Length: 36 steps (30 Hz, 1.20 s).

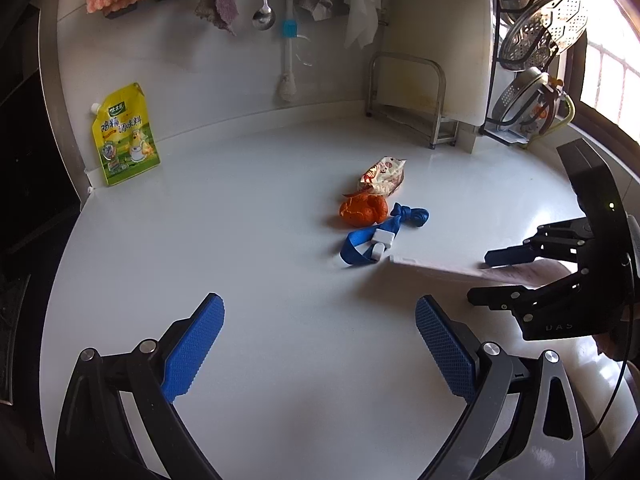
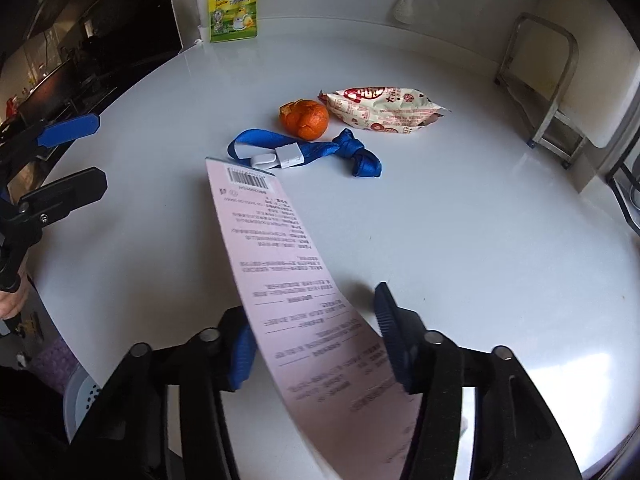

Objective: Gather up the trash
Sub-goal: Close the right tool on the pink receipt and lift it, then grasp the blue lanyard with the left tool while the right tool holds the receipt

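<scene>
The right gripper [image 2: 316, 336], clamped on the pink receipt [image 2: 280, 248], has the blue strap [image 2: 304, 152] lying crosswise just ahead; the left gripper [image 1: 320, 344] gapes farther off

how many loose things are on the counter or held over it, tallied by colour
Orange: 1, the orange peel
Blue: 1, the blue strap
Pink: 1, the pink paper slip, between the right gripper fingers
Yellow: 1, the yellow seasoning pouch
Cream and red: 1, the snack wrapper
Total: 5
</scene>
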Motion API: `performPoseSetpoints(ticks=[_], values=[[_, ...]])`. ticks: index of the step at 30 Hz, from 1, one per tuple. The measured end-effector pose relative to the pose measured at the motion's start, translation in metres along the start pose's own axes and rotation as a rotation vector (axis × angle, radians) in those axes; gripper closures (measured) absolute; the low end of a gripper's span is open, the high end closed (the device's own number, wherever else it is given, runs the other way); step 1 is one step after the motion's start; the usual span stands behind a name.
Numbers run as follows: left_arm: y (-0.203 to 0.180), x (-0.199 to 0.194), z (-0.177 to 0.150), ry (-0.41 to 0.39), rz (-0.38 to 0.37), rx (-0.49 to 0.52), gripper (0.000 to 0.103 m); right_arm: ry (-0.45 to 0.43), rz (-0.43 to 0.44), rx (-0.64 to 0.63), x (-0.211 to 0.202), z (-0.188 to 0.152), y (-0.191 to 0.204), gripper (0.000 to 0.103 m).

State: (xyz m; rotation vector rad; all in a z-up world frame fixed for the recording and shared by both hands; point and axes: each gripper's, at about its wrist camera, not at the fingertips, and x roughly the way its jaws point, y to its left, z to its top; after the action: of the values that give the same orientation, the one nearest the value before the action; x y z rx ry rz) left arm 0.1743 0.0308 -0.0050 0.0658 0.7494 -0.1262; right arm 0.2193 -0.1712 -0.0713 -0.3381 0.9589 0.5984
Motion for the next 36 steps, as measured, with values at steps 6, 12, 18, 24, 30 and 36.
performPoseSetpoints(ticks=[6, 12, 18, 24, 30, 36], values=[[-0.001, 0.007, 0.005, 0.005, 0.006, -0.004, 0.008, -0.029, -0.064, 0.159, -0.009, -0.011, -0.008, 0.092], [-0.01, 0.014, 0.012, 0.0, -0.007, -0.003, 0.008, -0.14, -0.101, 0.373, -0.028, -0.023, -0.028, 0.093], [-0.03, 0.032, 0.026, -0.007, -0.029, 0.007, 0.008, -0.313, -0.12, 0.491, -0.059, -0.033, -0.039, 0.093], [-0.044, 0.067, 0.041, 0.04, -0.012, -0.003, 0.008, -0.355, -0.048, 0.535, -0.064, -0.041, -0.048, 0.093], [-0.052, 0.099, 0.047, 0.125, 0.052, 0.0, 0.008, -0.362, -0.008, 0.556, -0.066, -0.047, -0.054, 0.093], [-0.06, 0.115, 0.05, 0.155, 0.086, 0.019, 0.009, -0.363, 0.013, 0.547, -0.066, -0.047, -0.052, 0.093]])
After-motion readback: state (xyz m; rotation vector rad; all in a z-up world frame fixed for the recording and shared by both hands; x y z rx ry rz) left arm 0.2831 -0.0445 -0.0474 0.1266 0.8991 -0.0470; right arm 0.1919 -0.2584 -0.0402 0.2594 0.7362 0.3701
